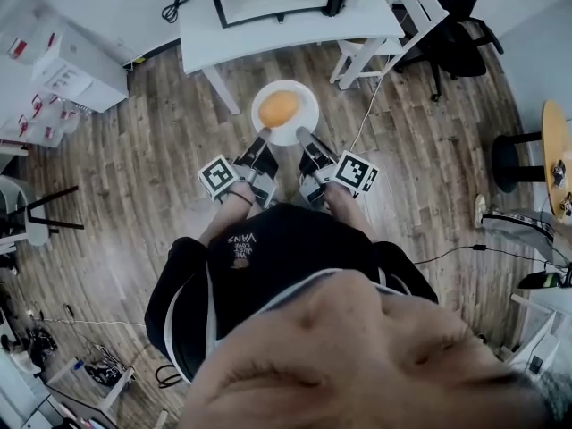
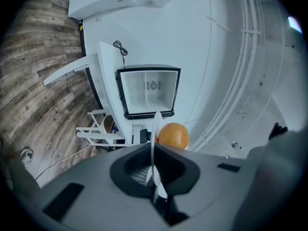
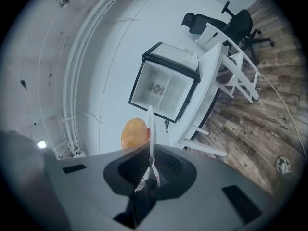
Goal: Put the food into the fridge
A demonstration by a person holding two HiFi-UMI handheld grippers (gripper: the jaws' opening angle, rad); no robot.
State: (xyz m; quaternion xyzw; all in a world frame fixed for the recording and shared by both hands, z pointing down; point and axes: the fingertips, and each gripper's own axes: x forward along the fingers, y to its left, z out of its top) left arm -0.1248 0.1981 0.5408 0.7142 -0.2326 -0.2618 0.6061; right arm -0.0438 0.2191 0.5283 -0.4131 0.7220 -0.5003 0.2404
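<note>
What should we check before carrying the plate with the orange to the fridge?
1. Hold by left gripper: shut on the plate rim, ok.
2. Hold by right gripper: shut on the rim beside it, ok.
3. Position of orange: mid-plate, away from the rim, ok.
4. Plate level: cannot tell.
5. Access to fridge: it stands on the table, interior showing, door seems open, ok.
6. Room inside fridge: looks bare, ok.
</note>
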